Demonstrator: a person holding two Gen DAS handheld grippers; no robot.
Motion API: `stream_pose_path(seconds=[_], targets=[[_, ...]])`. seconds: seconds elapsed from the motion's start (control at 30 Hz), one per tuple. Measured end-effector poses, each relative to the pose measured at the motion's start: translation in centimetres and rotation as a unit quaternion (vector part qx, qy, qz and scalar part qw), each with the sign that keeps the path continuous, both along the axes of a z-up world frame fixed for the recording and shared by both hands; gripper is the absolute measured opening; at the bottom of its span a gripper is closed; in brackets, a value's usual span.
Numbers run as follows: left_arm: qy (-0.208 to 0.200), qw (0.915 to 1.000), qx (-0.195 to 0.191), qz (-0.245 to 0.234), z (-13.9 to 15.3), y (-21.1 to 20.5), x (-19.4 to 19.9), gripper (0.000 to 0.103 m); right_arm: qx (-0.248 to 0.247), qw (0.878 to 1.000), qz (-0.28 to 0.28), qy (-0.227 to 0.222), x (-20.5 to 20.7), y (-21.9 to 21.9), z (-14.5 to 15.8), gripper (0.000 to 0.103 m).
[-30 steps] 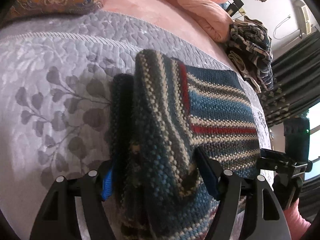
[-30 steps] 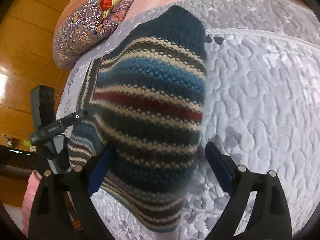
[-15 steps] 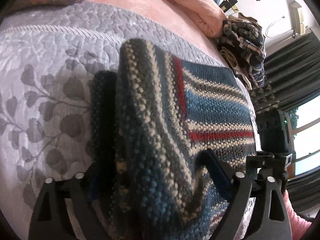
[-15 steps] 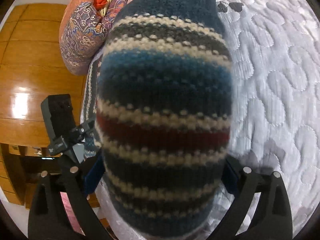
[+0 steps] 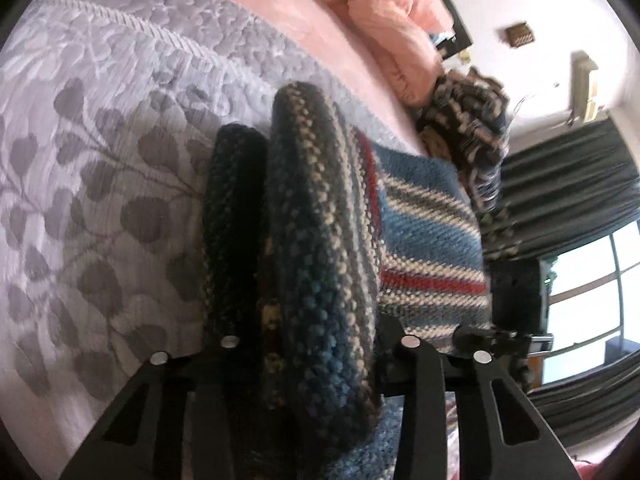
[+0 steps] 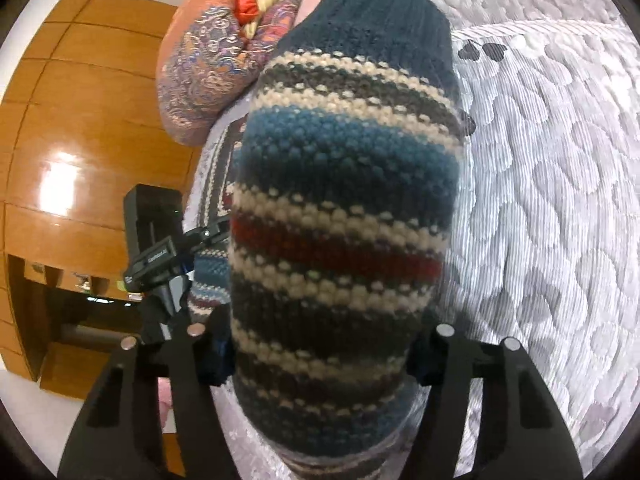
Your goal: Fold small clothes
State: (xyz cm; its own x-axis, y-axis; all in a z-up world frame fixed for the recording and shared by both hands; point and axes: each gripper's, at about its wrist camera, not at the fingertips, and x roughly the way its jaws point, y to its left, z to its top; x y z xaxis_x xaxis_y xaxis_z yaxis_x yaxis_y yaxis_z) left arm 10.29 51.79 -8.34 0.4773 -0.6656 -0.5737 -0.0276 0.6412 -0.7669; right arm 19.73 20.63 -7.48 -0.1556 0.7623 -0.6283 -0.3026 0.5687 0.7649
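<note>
A striped knitted sweater is held up off a bed by two hand-held grippers, each clamped on a bunched fold of the wool. In the left wrist view, the left hand-held gripper is seen closed on a thick roll of blue, cream and grey knit, with a darker navy fold lying just beside the roll on its left. The rest of the sweater, with its blue, cream and red stripes, is spread flat on the grey quilted bedspread to the right of the roll. Beyond the sweater, a pink blanket and a heap of dark patterned clothes are seen near the head of the bed, with dark curtains and a window behind them.

In the right wrist view, the right hand-held gripper is closed on another fold of the sweater, which fills the space between its fingers and hides much of the view; the navy ribbed hem is at the top. The bedspread is seen to the right of the sweater, a bright patterned quilt to its upper left, and the left hand-held gripper just to its left, before a wooden wall panel.
</note>
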Motion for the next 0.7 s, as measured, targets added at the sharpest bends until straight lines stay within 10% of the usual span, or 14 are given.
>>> stream_pose_path(seconds=[0.7], targets=[[-0.045,0.9922,-0.007,-0.116,6.4,-20.5,-9.2,0.035,-0.018,1.000,0.008,-0.019,-12.7,-19.4,8.6,0.061]])
